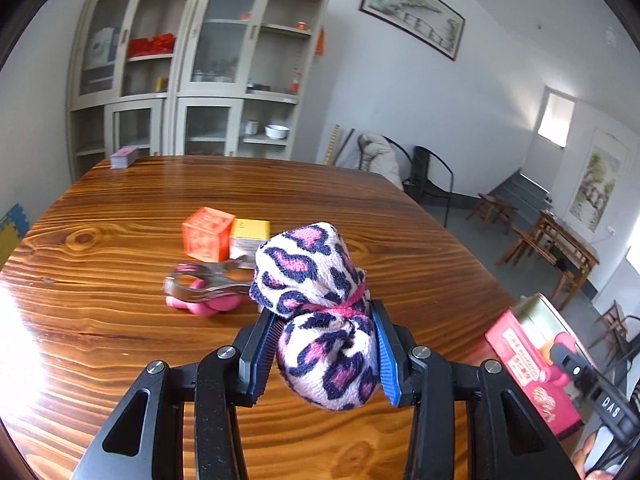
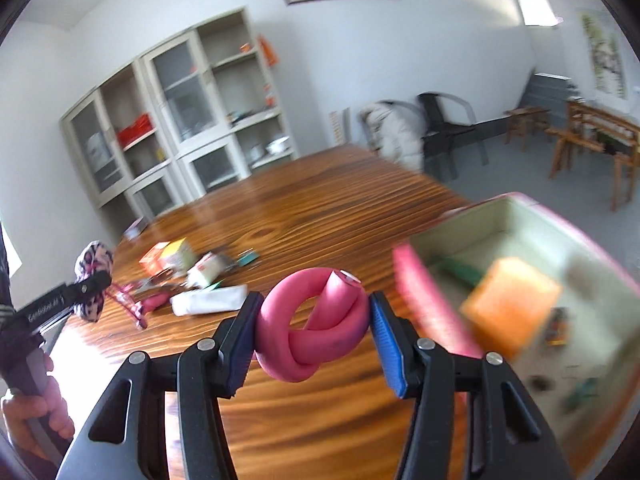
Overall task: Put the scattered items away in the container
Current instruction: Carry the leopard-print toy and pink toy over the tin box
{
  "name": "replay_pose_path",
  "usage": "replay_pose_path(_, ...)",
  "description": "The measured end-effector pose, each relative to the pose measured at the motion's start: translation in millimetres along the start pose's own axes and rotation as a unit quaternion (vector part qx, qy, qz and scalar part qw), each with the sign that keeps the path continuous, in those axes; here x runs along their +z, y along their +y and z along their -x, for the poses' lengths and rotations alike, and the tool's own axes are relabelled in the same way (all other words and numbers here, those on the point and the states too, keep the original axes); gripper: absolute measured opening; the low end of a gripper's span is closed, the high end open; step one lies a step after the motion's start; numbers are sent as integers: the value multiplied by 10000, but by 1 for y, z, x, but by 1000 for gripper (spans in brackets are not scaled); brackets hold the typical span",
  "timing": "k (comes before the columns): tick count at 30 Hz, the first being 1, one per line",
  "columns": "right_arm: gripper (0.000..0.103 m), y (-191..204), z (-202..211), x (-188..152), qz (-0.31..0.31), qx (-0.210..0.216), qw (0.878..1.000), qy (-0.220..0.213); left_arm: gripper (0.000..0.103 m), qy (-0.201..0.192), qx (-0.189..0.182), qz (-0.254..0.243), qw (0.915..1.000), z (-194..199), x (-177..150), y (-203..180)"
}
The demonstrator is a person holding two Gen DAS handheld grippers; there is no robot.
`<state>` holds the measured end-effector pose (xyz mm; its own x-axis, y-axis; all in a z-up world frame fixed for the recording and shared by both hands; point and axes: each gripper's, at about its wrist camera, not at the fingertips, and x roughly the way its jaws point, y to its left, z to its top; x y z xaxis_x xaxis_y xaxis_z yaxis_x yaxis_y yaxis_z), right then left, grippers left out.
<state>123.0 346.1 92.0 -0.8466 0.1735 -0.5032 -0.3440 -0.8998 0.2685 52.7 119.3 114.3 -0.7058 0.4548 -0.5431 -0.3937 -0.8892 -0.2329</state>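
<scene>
The left gripper (image 1: 326,354) clamps a leopard-print pouch (image 1: 320,312) above the table (image 1: 120,216), lifted for carrying. The right gripper (image 2: 312,328) pinches a knotted pink tube (image 2: 312,320) just left of the container (image 2: 520,280). Beyond, left of the container, an orange box (image 1: 206,238) and scissors (image 1: 200,284) wait.

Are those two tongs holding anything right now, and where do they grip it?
Yes. The left tongs squeeze the leopard-print sock bundle by its lower half, below the pink tie. The right tongs clamp the knotted pink foam roller at its sides.
</scene>
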Motion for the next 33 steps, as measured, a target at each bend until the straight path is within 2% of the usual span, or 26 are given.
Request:
replay_pose_path(5,58,-53,32,4,-256,-571,9977,-274,46,183,-487,-328,9981,-8,-4,-51)
replay_pose_path(10,58,-98,46,4,-524,-1033,9926,-366,46,359,-1003,-698,9919,-17,-6,-111)
replay_pose_path(16,58,-127,42,-2,-686,-1123,9910,-259,46,521,-1473,-1102,9815,-27,-5,-177)
replay_pose_path(23,58,-134,39,-2,-521,-1255,9904,-238,46,605,-1903,-1420,9695,-37,2,-233)
replay_pose_path(33,58,-145,39,-2,-514,-1261,9905,-193,46,662,-2160,-1781,9577,-51,9,-279)
